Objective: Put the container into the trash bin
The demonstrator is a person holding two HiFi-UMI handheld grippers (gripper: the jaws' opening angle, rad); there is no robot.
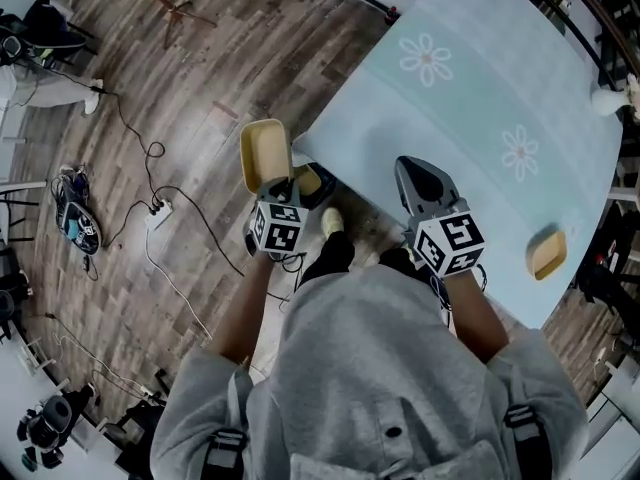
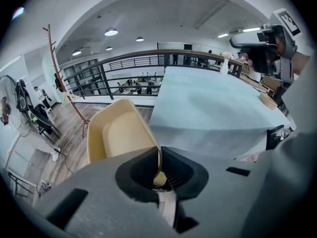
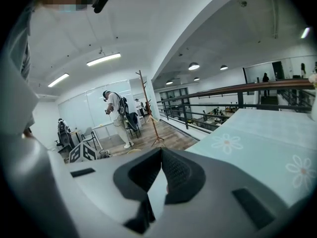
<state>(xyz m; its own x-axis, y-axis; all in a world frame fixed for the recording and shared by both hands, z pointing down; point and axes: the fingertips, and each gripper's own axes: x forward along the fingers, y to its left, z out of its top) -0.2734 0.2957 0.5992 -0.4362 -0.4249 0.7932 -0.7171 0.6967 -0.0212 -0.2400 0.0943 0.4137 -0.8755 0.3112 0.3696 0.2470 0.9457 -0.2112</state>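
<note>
Pinching only a thin stretch of rim, your left gripper (image 2: 159,153) has its jaws drawn narrow onto one wall of the tan container (image 2: 118,133). The rest of the tray stands out beyond the pads (image 2: 182,170) unsupported. Finding: this is an edge hold, and a quick swing or a twist of the wrist could lever the container round or out of the pads, dropping it on the wood floor (image 1: 200,78) short of the bin. In the head view the container hangs off the corner of the table (image 1: 470,108), over the floor, just beside a dark open-topped thing (image 1: 312,184) with something tan inside. That is probably the trash bin, though this cannot be confirmed. Releasing before you are squarely above that opening risks the container catching the lip or the hanging cloth edge. Your right gripper (image 3: 161,155) is closed tip to tip on nothing, above the table, so it offers no backup. A second tan container (image 1: 547,253) sits near the table's edge, well apart. Cables (image 1: 150,208) trail across the floor to your left, a trip hazard.
</note>
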